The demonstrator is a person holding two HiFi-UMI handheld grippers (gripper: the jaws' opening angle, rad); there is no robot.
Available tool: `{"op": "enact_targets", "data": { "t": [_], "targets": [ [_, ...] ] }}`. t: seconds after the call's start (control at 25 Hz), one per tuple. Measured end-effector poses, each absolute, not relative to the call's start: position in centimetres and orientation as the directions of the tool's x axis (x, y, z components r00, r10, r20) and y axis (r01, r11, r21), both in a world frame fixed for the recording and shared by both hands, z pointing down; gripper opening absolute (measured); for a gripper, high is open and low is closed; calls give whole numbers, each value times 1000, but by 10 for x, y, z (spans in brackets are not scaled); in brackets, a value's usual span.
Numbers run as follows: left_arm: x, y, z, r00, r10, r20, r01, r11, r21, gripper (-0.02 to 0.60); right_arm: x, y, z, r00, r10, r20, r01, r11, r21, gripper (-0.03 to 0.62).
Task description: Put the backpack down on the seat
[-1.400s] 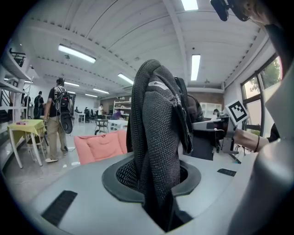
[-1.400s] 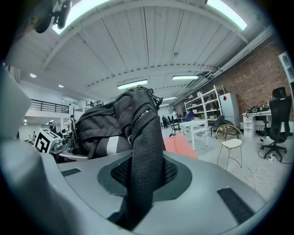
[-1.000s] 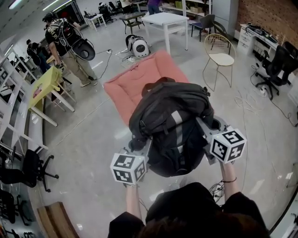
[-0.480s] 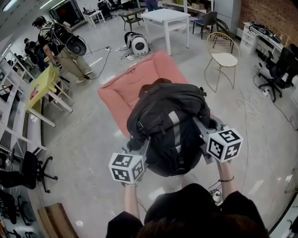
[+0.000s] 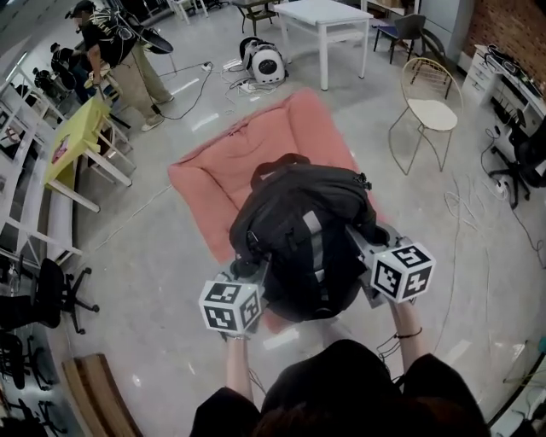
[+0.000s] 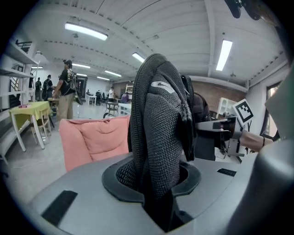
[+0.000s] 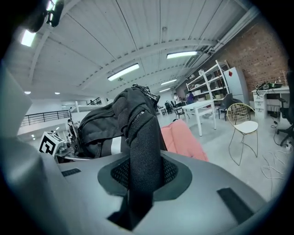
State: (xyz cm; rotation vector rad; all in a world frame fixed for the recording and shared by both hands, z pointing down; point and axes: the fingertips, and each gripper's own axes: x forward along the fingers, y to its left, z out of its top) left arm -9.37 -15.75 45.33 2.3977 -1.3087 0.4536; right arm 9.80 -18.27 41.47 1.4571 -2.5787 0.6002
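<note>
A black backpack (image 5: 303, 230) with a grey stripe hangs between my two grippers, above the near end of a pink cushioned seat (image 5: 239, 162) on the floor. In the head view my left gripper (image 5: 250, 266) holds the bag's left side and my right gripper (image 5: 363, 237) its right side. The left gripper view shows the left gripper (image 6: 157, 193) shut on a black mesh shoulder strap (image 6: 161, 133). My right gripper (image 7: 137, 193) is shut on the other mesh strap (image 7: 144, 147). The seat (image 6: 92, 140) lies just beyond the bag, and its near part is hidden under the bag.
A wire chair (image 5: 431, 115) stands right of the seat, with cables (image 5: 469, 196) on the floor near it. Behind the seat are a white table (image 5: 328, 15) and a white round appliance (image 5: 266, 64). A yellow table (image 5: 77, 141) and a person (image 5: 119, 51) are at the left.
Both grippers have carried the backpack forward and a little lower. The pink seat now lies right under and ahead of the bag. The grips on the straps are unchanged.
</note>
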Motion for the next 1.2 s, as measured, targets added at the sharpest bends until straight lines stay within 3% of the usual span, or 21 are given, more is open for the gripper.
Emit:
{"op": "enact_targets", "data": {
  "t": [0.56,1.2],
  "targets": [
    [-82,-251,529,408,-715,568,-911,-360,201,114,105,-298,503,-615,-668,419,-787,480,-388,71],
    [-75,-315,616,436,-656,616,-900,-337,277,112,104,-369,593,-589,-629,507,-807,427,-408,71]
  ]
}}
